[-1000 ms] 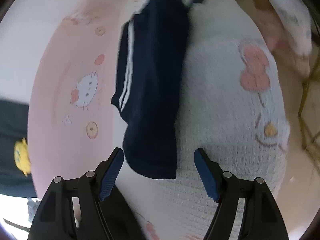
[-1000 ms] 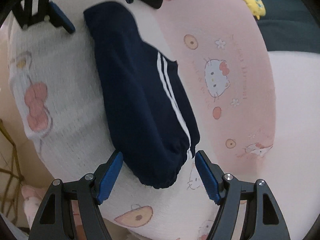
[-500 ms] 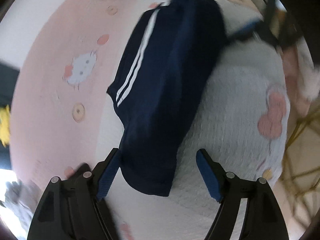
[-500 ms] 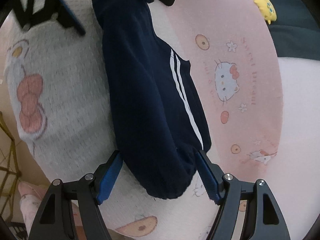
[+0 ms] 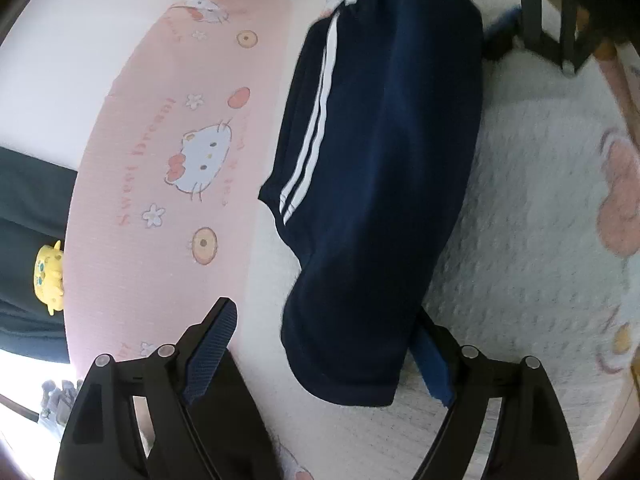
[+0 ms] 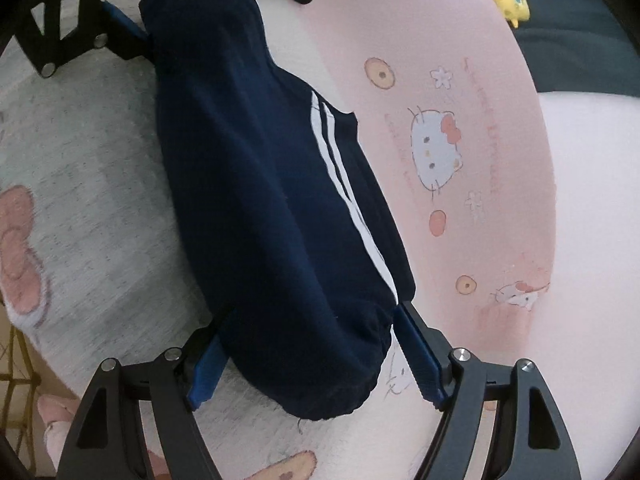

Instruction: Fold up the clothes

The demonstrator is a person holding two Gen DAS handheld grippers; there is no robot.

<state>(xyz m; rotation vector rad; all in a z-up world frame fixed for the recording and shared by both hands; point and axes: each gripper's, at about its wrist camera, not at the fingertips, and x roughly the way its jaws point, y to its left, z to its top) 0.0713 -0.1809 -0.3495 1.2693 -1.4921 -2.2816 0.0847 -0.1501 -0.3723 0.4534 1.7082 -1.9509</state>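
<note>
Change: my left tool (image 5: 324, 354) has just been widening, hem end of the navy shorts (image 5: 380, 168) between its jaws, left pad clear.
Meaning: I judge the fold is being set down.
Right tool (image 6: 316, 354): apart, straddling the waistband end, no squeeze visible.
Pose: both angled downward from opposite ends.
Shorts: folded lengthwise on the bed blanket (image 6: 88, 208).

Bare pink sheet (image 5: 160, 184) beside folded shorts (image 5: 380, 184); opposite tool (image 5: 424, 20) beyond.
</note>
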